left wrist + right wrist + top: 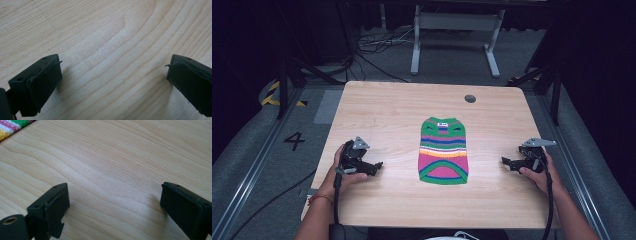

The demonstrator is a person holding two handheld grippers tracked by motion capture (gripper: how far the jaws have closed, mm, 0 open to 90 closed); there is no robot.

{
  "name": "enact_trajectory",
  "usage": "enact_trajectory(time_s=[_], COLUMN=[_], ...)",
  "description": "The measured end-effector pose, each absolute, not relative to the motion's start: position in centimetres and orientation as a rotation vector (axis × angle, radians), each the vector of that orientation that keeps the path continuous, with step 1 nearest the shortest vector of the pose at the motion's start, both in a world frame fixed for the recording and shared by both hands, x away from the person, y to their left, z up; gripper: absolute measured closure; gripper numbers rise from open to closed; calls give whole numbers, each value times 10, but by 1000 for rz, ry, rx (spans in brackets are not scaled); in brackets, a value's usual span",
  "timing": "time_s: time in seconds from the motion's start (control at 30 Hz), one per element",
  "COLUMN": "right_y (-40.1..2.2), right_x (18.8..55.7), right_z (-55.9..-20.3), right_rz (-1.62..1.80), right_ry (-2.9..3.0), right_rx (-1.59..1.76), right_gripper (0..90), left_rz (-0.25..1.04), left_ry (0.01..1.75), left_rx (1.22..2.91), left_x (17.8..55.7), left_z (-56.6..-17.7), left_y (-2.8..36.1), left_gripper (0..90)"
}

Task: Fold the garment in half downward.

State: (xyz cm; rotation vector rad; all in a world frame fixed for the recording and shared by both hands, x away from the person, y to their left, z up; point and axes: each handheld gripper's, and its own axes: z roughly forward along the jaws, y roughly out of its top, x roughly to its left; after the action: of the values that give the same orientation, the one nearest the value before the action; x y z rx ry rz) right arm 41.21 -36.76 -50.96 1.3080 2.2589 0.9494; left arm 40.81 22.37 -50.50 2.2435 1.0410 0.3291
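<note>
The left tongs (376,166) and the right tongs (508,162) are rested low on the table (377,107), one at each side of the small striped jumper (443,150), and both are pointed inward at it. Each pair is held wide open with nothing between the jaws — in the left gripper view and the right gripper view alike, bare wood grain is seen in the gap. The placing looks deliberate: with a tool set on either flank, the garment can be approached from both sides at once, which a soft, floppy thing generally demands.

The jumper is laid flat near the middle of the table, neck end away from the person and hem end toward them, well apart from both tongs. A corner of its knit (11,127) is caught at the top left of the right gripper view (so that tool is aimed slightly past it rather than squarely at it). It appears to be spread out smooth — probably so that its edges can be pinched cleanly. No contact with it is made yet. A small round hole (470,98) is set in the far part of the tabletop, clear of the work.
</note>
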Motion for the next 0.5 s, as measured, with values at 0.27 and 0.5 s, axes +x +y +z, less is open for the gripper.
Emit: enact_trajectory(time_s=[0.27, 0.5], right_y=[-372, -377], right_x=[411, 414], right_z=[-509, -497], right_rz=[957, 991], right_ry=[2282, 2313], right_rx=[1283, 1295], right_gripper=[99, 247], left_rz=[331, 244], left_ry=[1038, 992], left_rx=[2245, 2225], left_x=[406, 410], left_z=[-505, -497], left_y=[226, 231], left_gripper=[4, 260])
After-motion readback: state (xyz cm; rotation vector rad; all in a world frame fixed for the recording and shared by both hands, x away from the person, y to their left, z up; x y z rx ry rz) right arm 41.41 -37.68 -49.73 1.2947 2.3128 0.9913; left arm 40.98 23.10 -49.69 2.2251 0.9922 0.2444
